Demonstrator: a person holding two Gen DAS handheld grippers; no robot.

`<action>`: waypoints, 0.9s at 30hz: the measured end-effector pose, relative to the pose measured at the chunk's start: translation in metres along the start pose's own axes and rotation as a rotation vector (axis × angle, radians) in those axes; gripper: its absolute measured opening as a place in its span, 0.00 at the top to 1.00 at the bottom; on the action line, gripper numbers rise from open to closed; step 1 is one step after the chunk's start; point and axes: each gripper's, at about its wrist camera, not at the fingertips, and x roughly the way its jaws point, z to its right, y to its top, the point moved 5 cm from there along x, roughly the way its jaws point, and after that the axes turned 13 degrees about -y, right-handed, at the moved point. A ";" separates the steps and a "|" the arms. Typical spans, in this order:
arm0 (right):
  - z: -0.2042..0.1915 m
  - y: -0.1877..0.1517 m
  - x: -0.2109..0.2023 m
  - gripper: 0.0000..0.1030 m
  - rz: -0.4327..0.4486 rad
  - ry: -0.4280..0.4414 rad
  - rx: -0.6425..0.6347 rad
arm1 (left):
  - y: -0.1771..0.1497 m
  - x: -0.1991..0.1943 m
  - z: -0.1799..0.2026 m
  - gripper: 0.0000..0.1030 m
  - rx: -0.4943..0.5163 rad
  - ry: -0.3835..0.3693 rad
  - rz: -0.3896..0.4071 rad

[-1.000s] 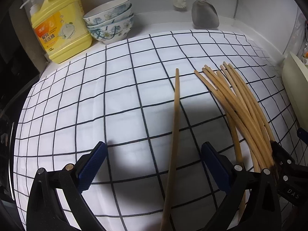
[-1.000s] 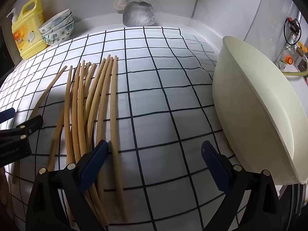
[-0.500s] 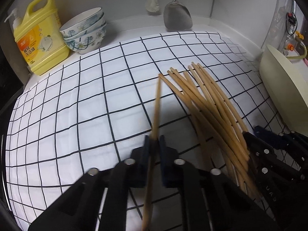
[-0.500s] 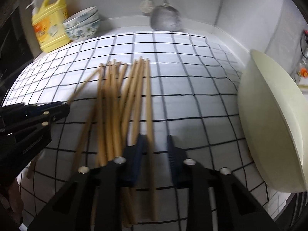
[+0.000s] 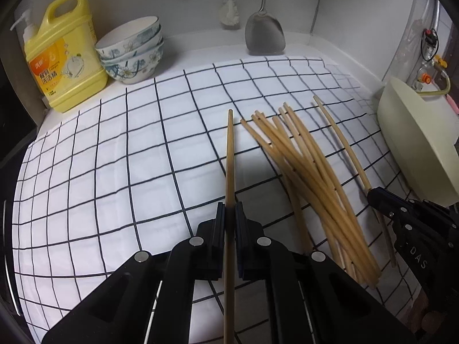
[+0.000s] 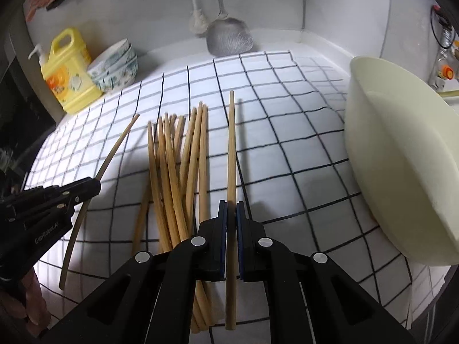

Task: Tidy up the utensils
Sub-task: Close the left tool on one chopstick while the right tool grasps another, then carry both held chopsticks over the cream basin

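Note:
My left gripper [image 5: 229, 210] is shut on one wooden chopstick [image 5: 230, 157], held above the checked cloth [image 5: 114, 157] and pointing away. My right gripper [image 6: 231, 207] is shut on another wooden chopstick [image 6: 231, 143], also lifted off the cloth. A pile of several chopsticks [image 5: 304, 166] lies on the cloth between the two grippers; it also shows in the right wrist view [image 6: 178, 157]. The right gripper [image 5: 378, 197] shows at the right of the left wrist view with its chopstick [image 5: 338, 140]. The left gripper [image 6: 89, 185] shows at the left of the right wrist view.
A cream basin [image 6: 401, 157] leans at the right edge of the cloth. A yellow detergent jug [image 5: 63, 54] and stacked patterned bowls [image 5: 132, 54] stand at the back left. A metal spatula [image 5: 264, 34] and a brush [image 5: 229, 14] hang on the back wall.
Both grippers went from open to shut, each on one chopstick. Both have since lifted their chopsticks off the cloth, the right one pulling its stick away from the pile.

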 end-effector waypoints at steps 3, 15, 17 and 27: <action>0.002 0.006 -0.011 0.94 0.009 0.005 0.029 | 0.006 -0.009 0.007 0.93 0.027 -0.005 0.006; 0.046 0.026 -0.076 0.94 0.083 -0.027 0.183 | 0.047 -0.054 0.076 0.93 0.192 -0.099 0.075; 0.065 0.030 -0.086 0.94 0.100 -0.040 0.211 | 0.058 -0.058 0.099 0.93 0.221 -0.126 0.091; 0.189 0.039 -0.097 0.94 0.121 -0.130 0.319 | 0.092 -0.040 0.225 0.93 0.300 -0.258 0.107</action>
